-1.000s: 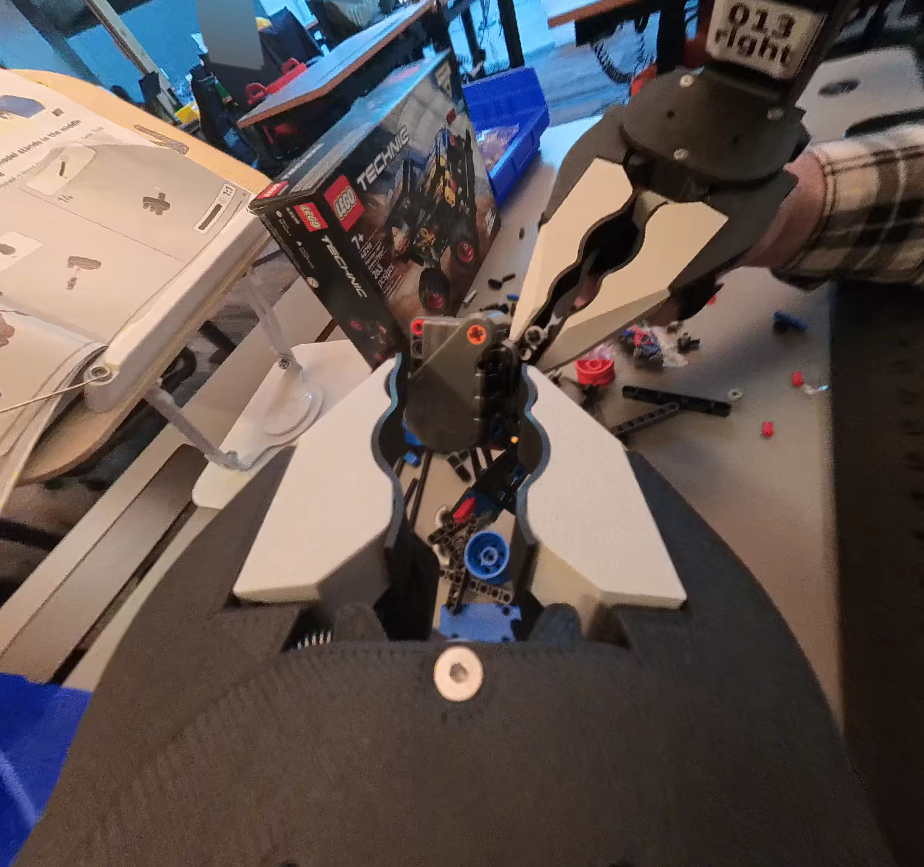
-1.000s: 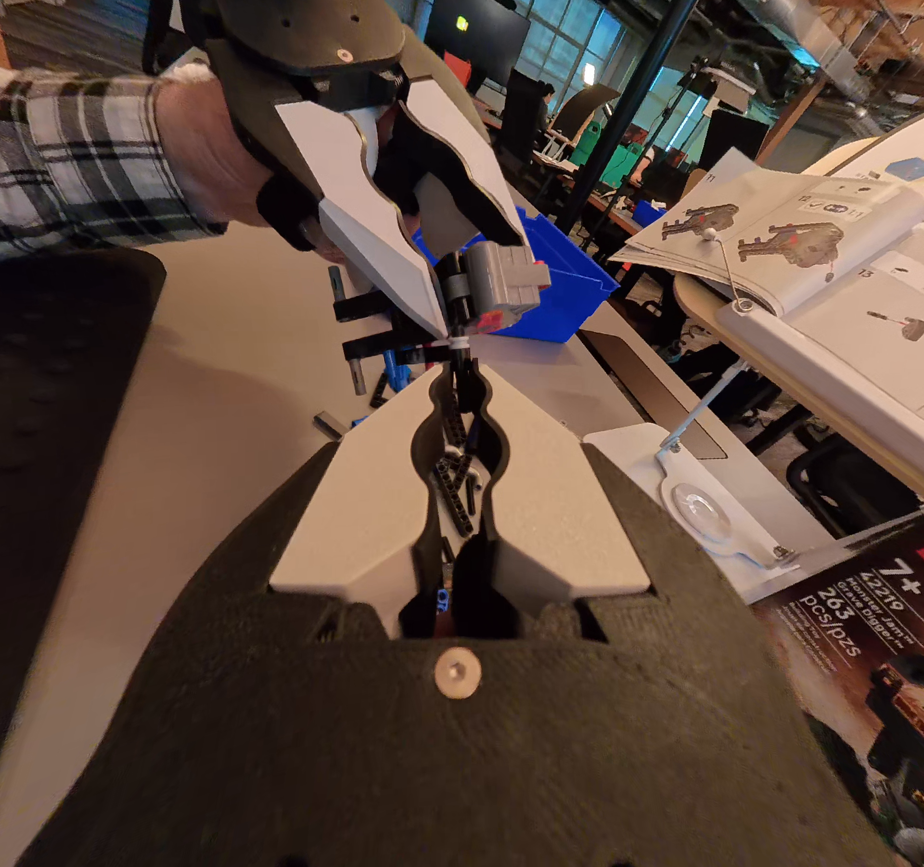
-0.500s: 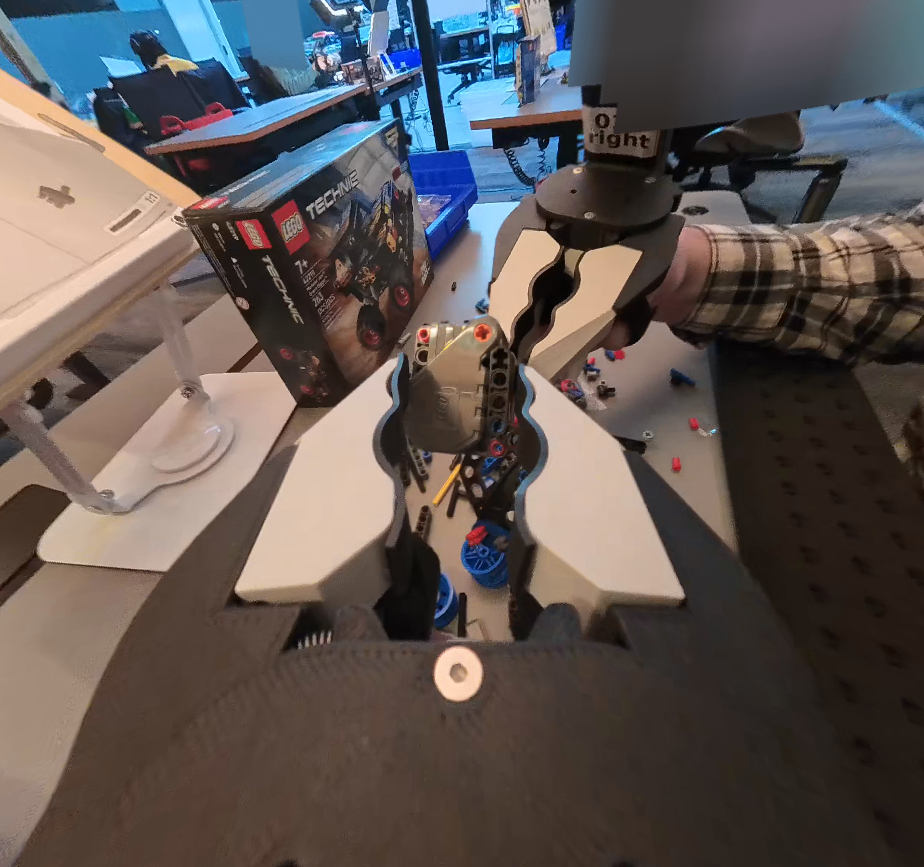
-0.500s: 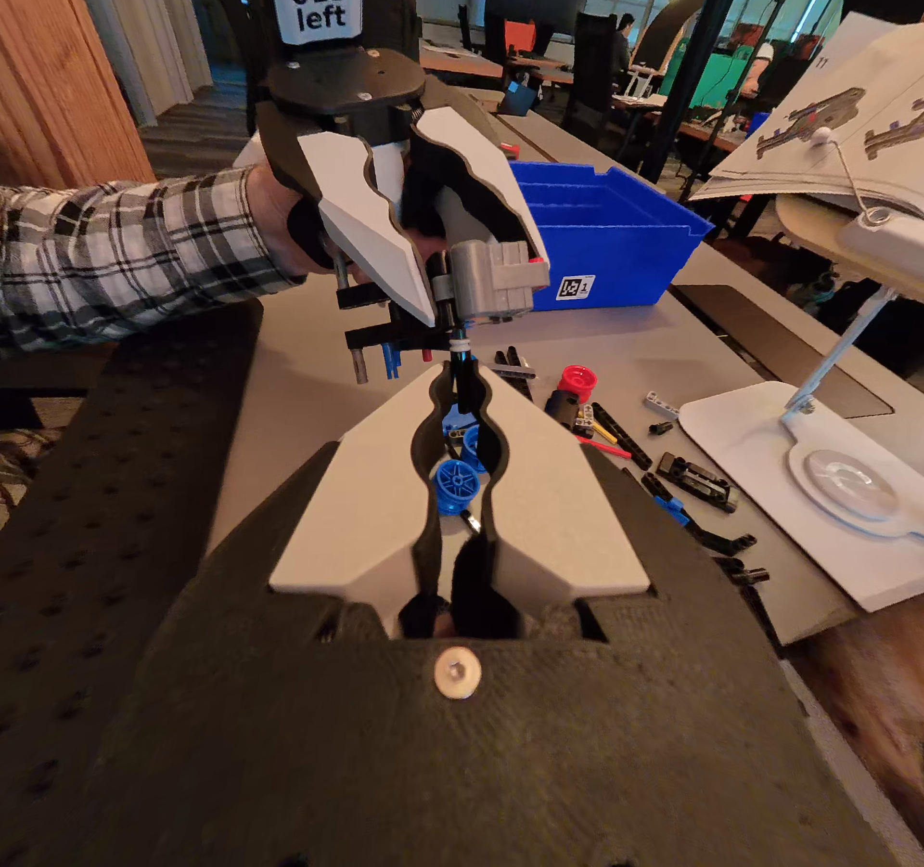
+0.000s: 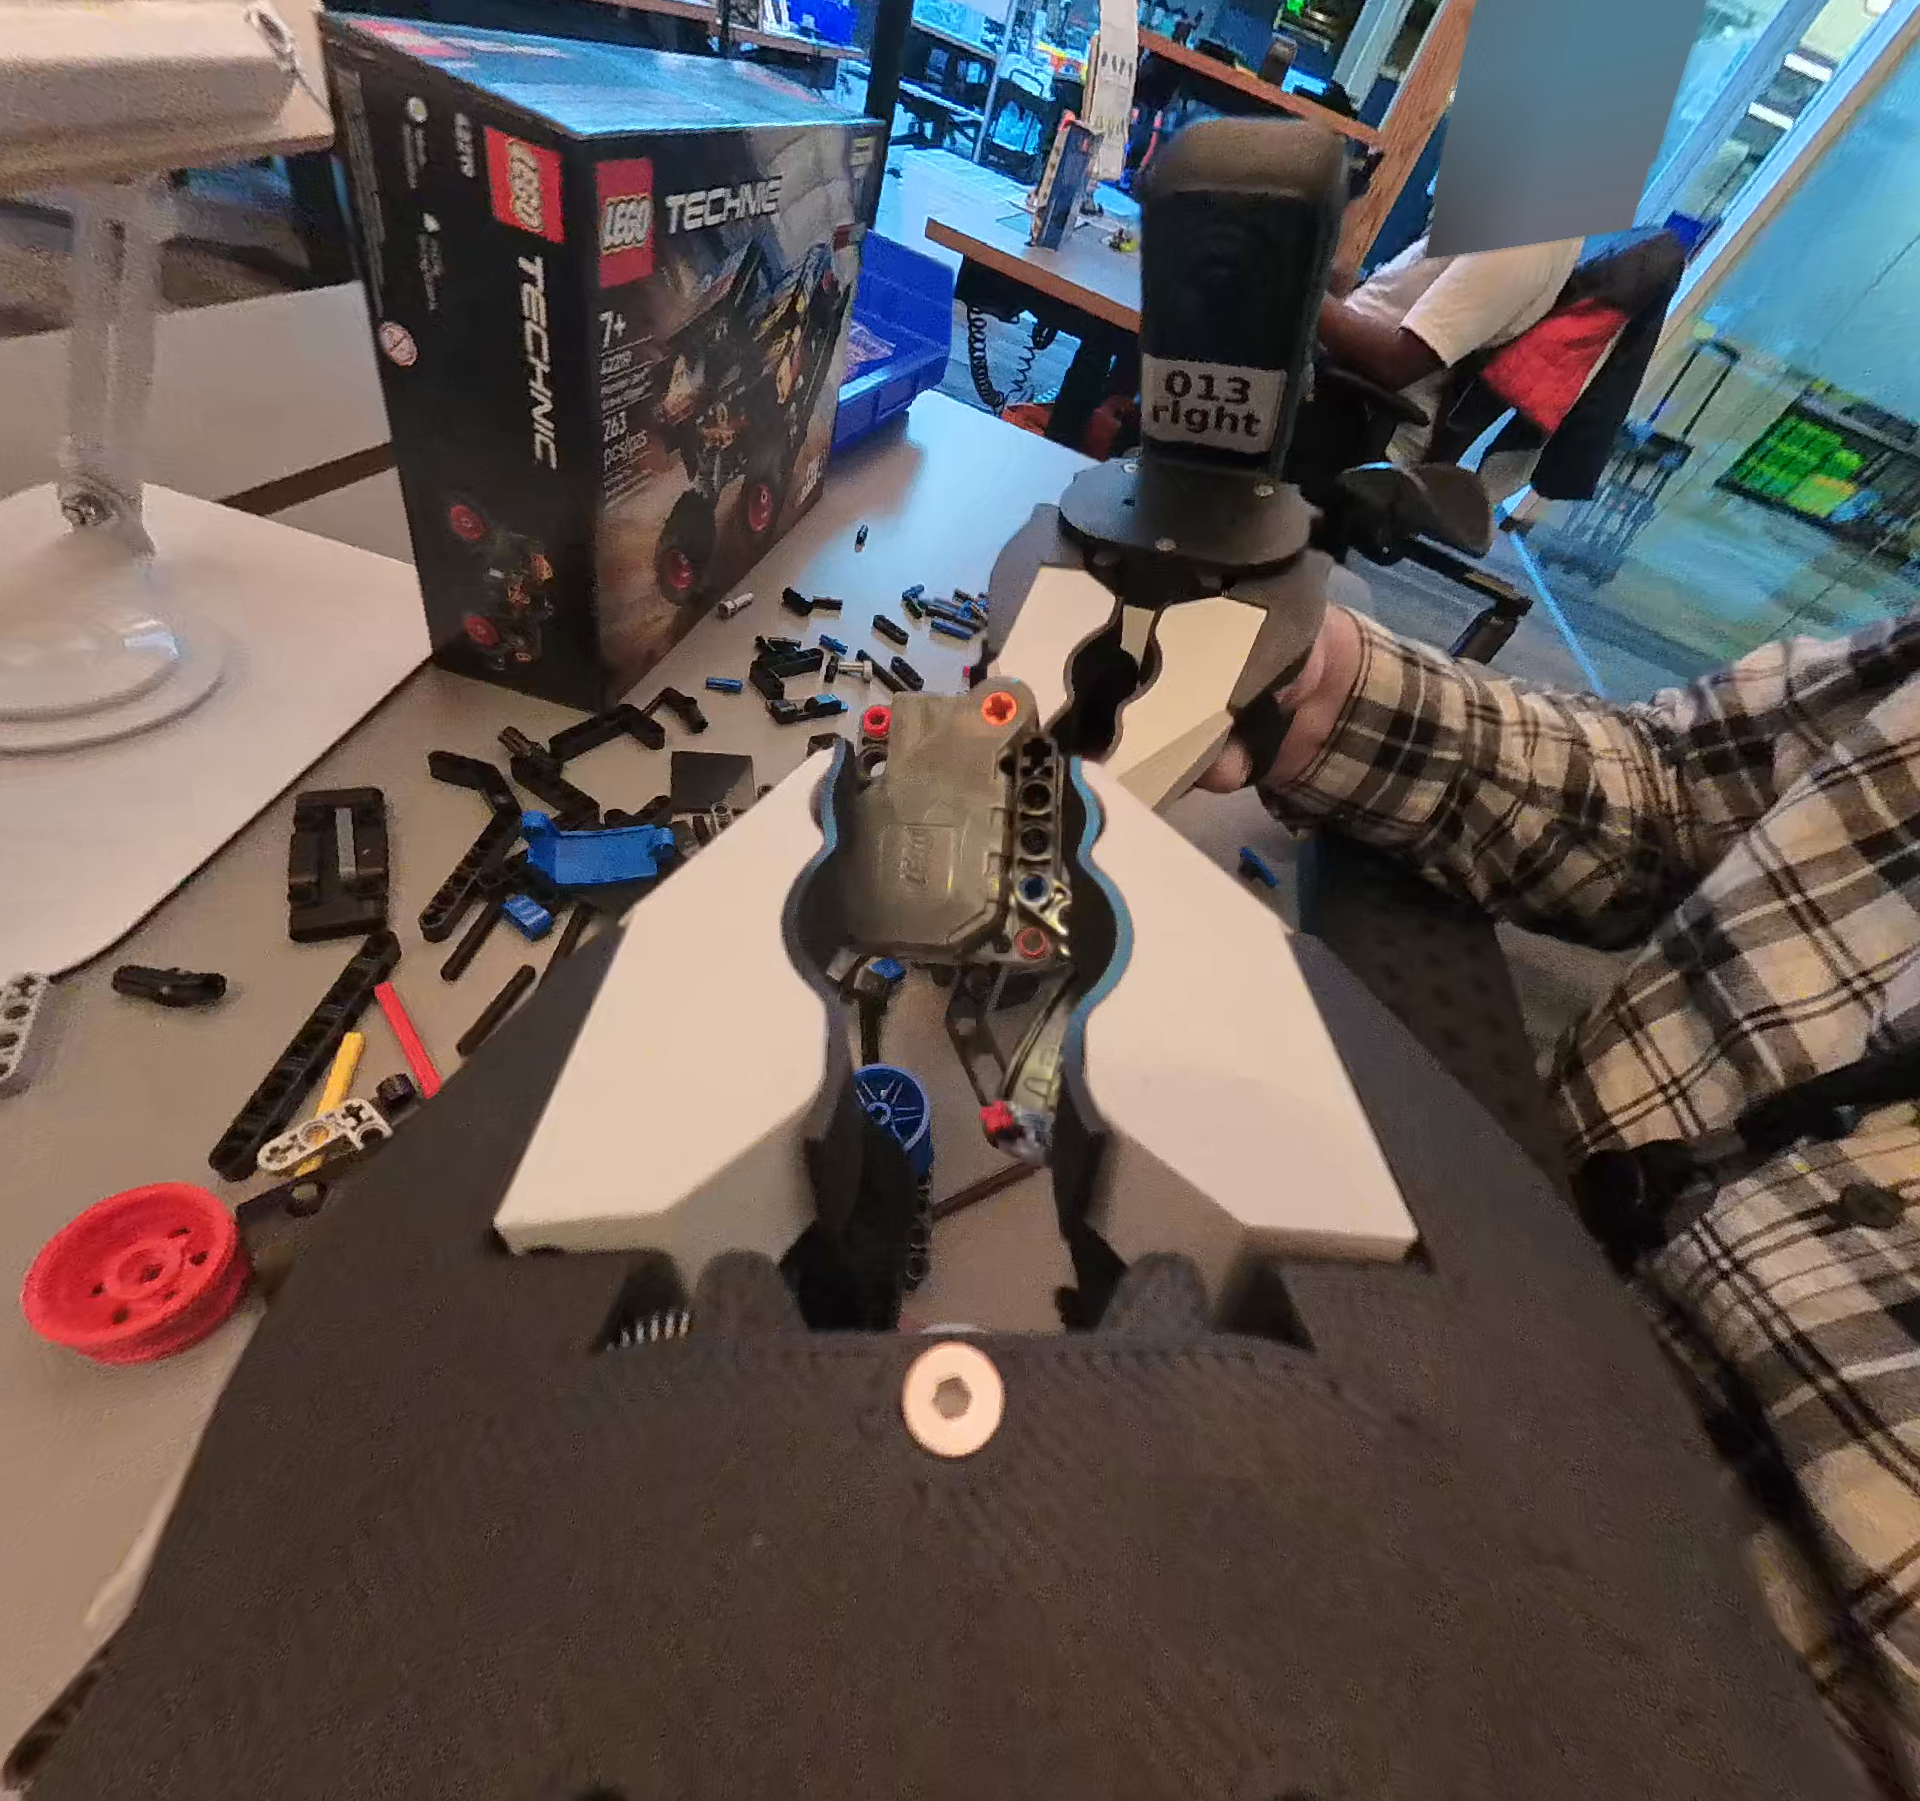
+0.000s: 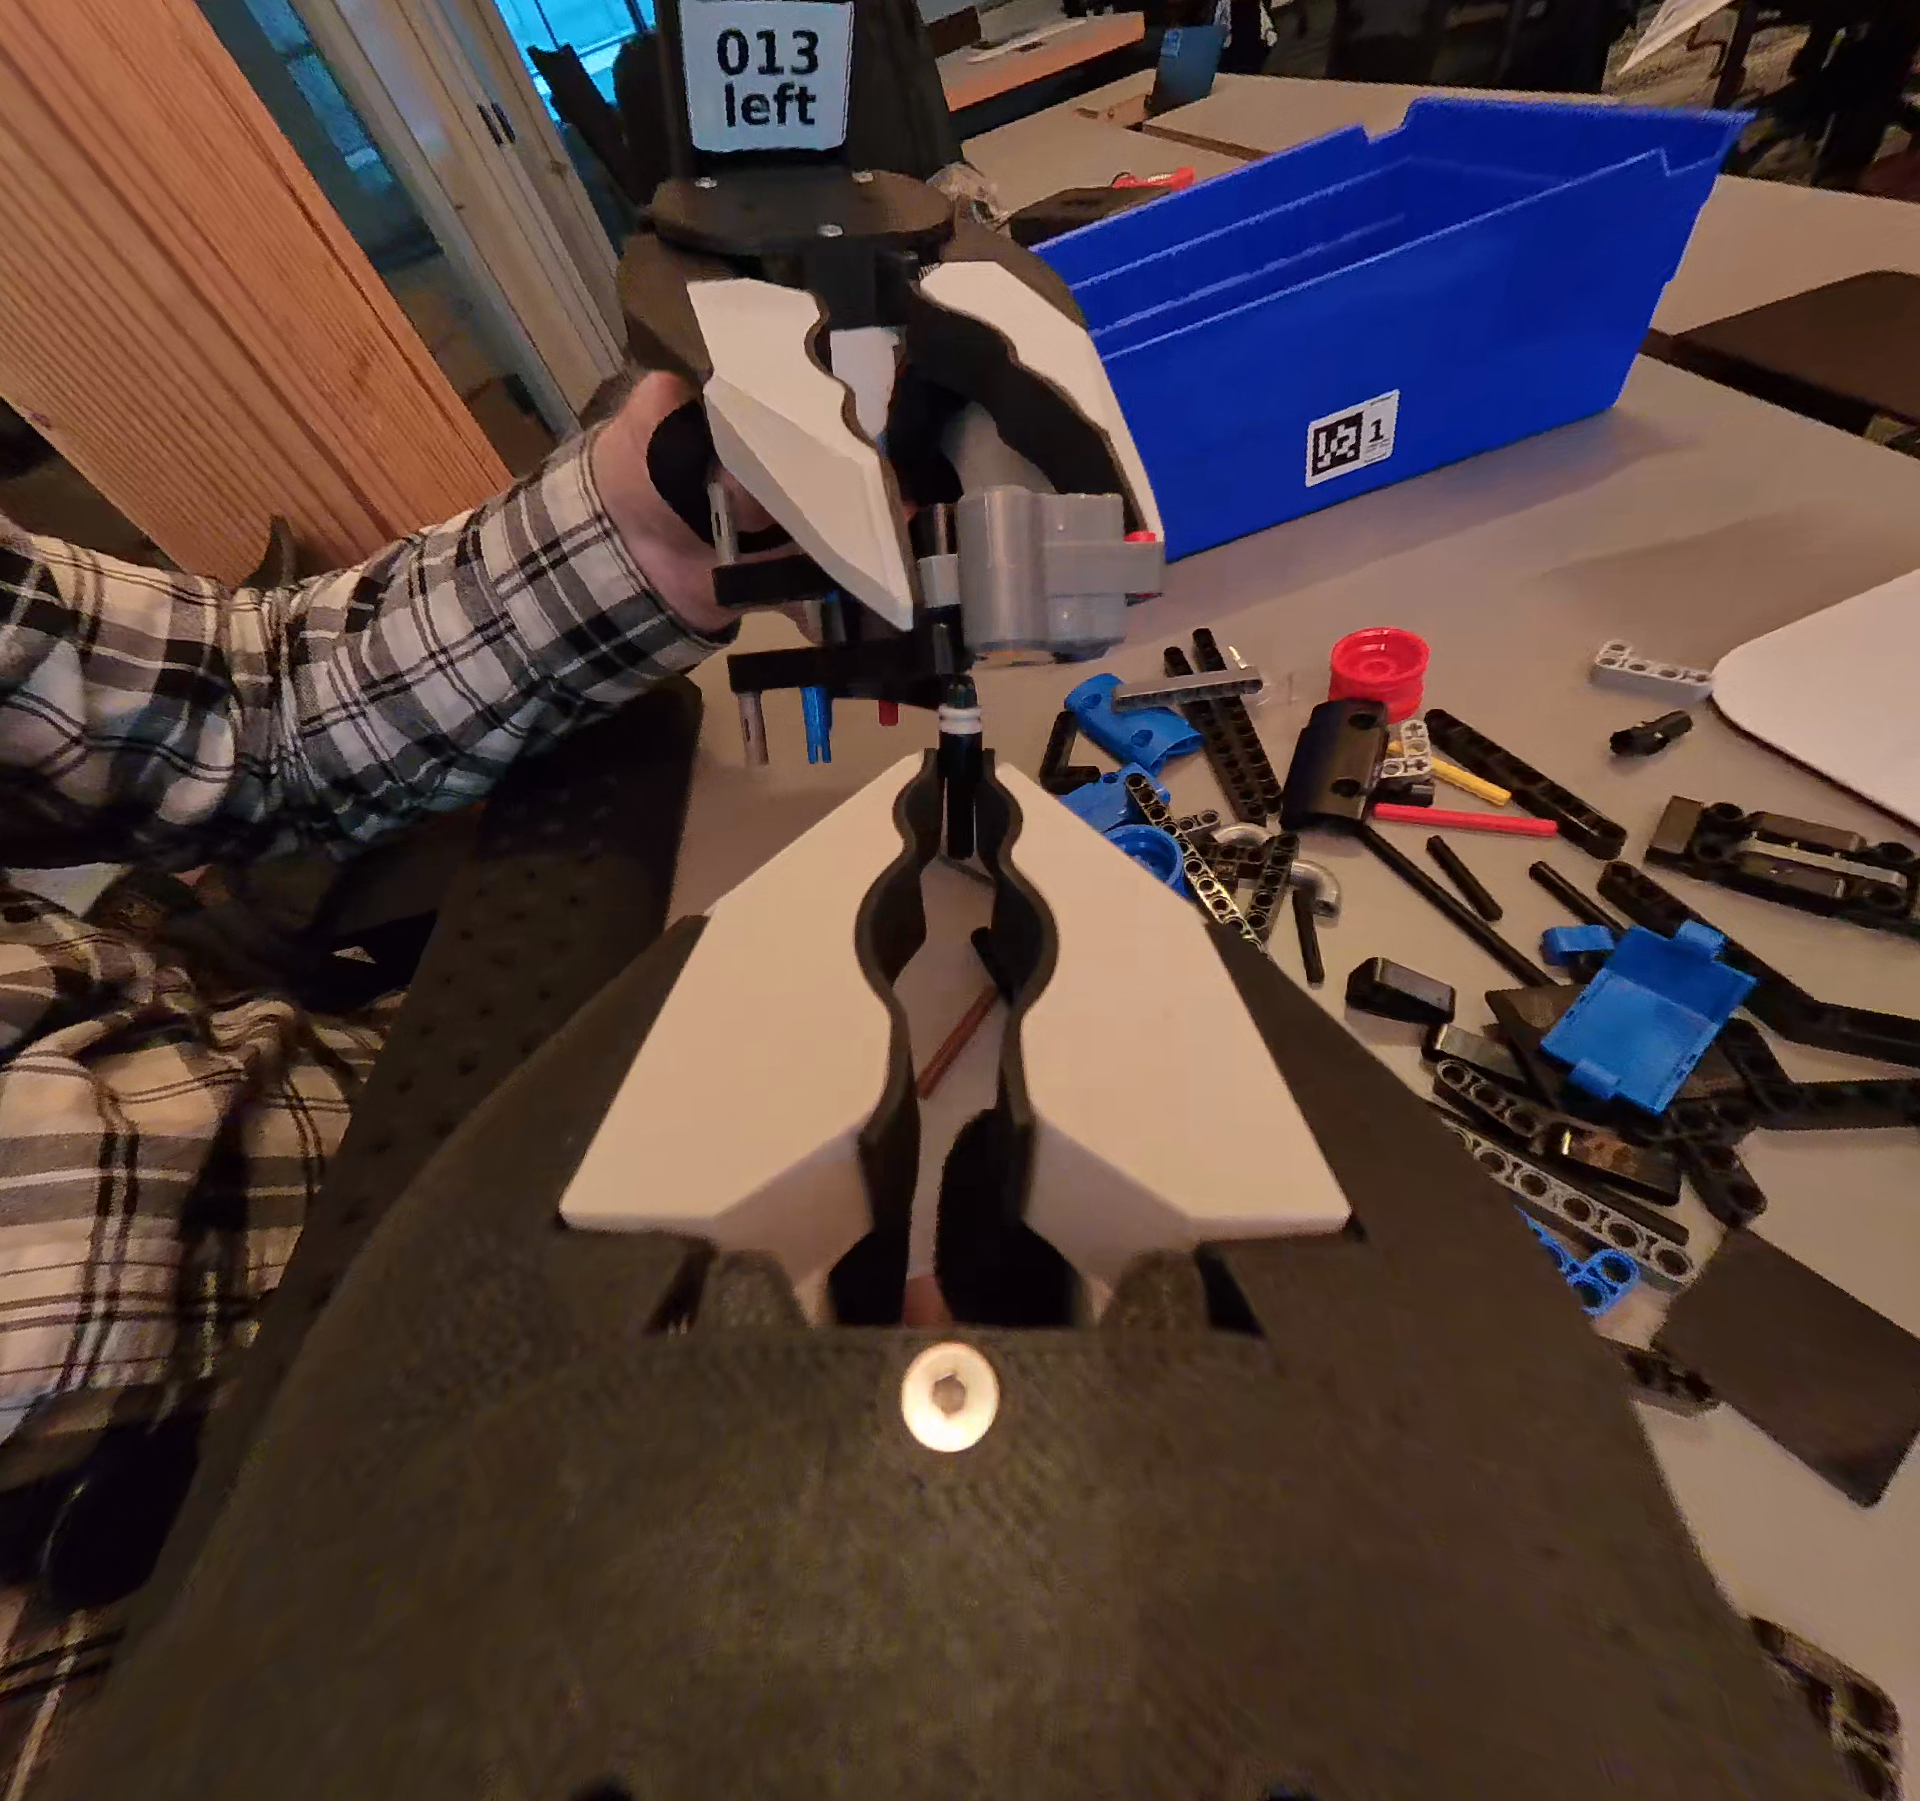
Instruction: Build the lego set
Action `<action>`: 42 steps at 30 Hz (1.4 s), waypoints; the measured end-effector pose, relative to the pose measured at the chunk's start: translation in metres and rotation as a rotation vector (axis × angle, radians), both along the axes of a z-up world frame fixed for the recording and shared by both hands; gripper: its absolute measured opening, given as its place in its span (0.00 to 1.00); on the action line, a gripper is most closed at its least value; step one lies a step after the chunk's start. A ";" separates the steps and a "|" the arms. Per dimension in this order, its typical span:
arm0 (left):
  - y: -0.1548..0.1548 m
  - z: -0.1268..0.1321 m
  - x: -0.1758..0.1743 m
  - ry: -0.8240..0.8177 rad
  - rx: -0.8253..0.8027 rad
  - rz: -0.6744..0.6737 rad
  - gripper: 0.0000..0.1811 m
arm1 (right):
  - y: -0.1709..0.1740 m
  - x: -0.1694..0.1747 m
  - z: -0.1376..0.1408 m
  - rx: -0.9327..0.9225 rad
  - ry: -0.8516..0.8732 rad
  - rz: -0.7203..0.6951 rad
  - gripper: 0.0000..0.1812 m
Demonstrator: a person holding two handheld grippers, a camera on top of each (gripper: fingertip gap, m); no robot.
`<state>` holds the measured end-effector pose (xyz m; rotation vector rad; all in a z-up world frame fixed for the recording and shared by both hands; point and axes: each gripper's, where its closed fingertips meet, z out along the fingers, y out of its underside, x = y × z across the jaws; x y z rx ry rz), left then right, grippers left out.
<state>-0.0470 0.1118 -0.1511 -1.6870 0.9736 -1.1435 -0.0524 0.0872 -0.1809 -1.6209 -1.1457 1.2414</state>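
Left gripper (image 5: 961, 852): jaws clamped on a grey plastic motor-like block with black perforated beams pinned to one side (image 5: 951, 832), held above the bench.
Assembly, close up: an orange cross-hole at the block's top corner, red and blue pins set in the black beam's row of round holes; seen from the right wrist view (image 6: 1039, 572), the block is light grey and boxy, with black beams jutting out to the side and a grey and a blue pin hanging below.
Right gripper (image 6: 956, 816): jaws nearly closed, pinching a short black rod with a white band near its tip (image 6: 956, 769); the tip stands right under the assembly, and whether the two touch cannot be told.
Bench (image 6: 1558, 567): pale grey top strewn with loose black beams (image 5: 312, 1055), a blue curved panel (image 5: 587, 852), a blue wheel hub (image 5: 894, 1107), a thin red axle (image 6: 1465, 821) and a red wheel rim (image 5: 135, 1268).
Backdrop: the dark printed set box (image 5: 623, 338) stands upright behind the loose parts; a blue plastic bin (image 6: 1382, 286) sits beyond them.
Operator: plaid sleeves (image 5: 1558, 816) behind both grippers.
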 end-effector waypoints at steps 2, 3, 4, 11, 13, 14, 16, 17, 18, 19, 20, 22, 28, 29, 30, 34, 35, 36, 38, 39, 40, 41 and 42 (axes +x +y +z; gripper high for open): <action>0.000 0.009 0.001 -0.070 -0.048 -0.014 0.14 | -0.003 -0.005 -0.010 -0.008 -0.044 0.023 0.02; 0.001 0.019 0.002 -0.132 -0.055 -0.017 0.00 | -0.007 -0.011 -0.023 -0.004 -0.100 0.040 0.02; 0.003 0.024 0.003 -0.152 -0.072 -0.014 0.00 | -0.010 -0.016 -0.035 0.022 -0.161 0.046 0.02; 0.013 0.012 -0.013 -0.030 -0.033 0.060 0.12 | -0.009 -0.019 -0.028 -0.004 -0.109 0.039 0.01; 0.007 0.010 -0.021 -0.011 -0.046 0.041 0.18 | -0.009 -0.017 -0.023 -0.017 -0.087 0.041 0.01; 0.006 0.008 -0.026 0.001 -0.039 0.047 0.22 | -0.009 -0.015 -0.020 -0.026 -0.075 0.042 0.02; 0.001 0.008 -0.035 0.013 -0.009 0.066 0.28 | -0.005 -0.011 -0.015 -0.055 -0.047 0.029 0.02; -0.003 0.012 -0.040 -0.001 0.005 0.070 0.29 | -0.003 -0.009 -0.012 -0.072 -0.031 0.023 0.02; -0.008 0.019 -0.044 -0.032 0.039 0.077 0.29 | -0.001 -0.007 -0.009 -0.088 -0.014 0.016 0.02; -0.014 0.025 -0.048 -0.054 0.074 0.077 0.29 | 0.000 -0.006 -0.005 -0.099 0.007 0.010 0.02; -0.018 0.027 -0.051 -0.055 0.100 0.080 0.26 | 0.001 -0.005 -0.001 -0.111 0.032 0.011 0.02; -0.024 0.027 -0.052 -0.048 0.157 0.088 0.23 | 0.000 -0.004 0.005 -0.137 0.069 0.019 0.02; -0.032 0.029 -0.052 -0.121 0.169 0.015 0.25 | -0.003 -0.002 0.015 -0.207 0.144 0.050 0.01; -0.032 0.029 -0.054 -0.121 0.171 0.014 0.27 | -0.003 -0.002 0.016 -0.208 0.150 0.048 0.01; -0.032 0.031 -0.057 -0.141 0.169 0.016 0.29 | -0.002 -0.001 0.018 -0.215 0.159 0.042 0.01; -0.034 0.030 -0.060 -0.126 0.208 0.031 0.30 | 0.005 0.007 0.032 -0.254 0.242 0.024 0.00; -0.033 0.028 -0.056 -0.113 0.211 0.033 0.30 | 0.006 0.008 0.034 -0.265 0.257 0.024 0.01; -0.034 0.027 -0.051 -0.114 0.212 0.023 0.30 | 0.005 0.008 0.035 -0.277 0.268 0.028 0.00; -0.035 0.027 -0.038 -0.115 0.225 0.011 0.29 | 0.004 0.006 0.035 -0.291 0.269 0.038 0.01; -0.033 0.022 -0.033 -0.086 0.222 0.018 0.27 | 0.003 0.006 0.035 -0.297 0.272 0.041 0.01; -0.030 0.018 -0.029 -0.062 0.212 0.019 0.23 | 0.001 0.005 0.036 -0.305 0.277 0.047 0.01; -0.029 0.017 -0.026 -0.066 0.197 0.016 0.19 | 0.000 0.004 0.037 -0.308 0.278 0.051 0.01; -0.028 0.018 -0.024 -0.084 0.179 0.012 0.15 | 0.001 0.004 0.036 -0.309 0.276 0.047 0.01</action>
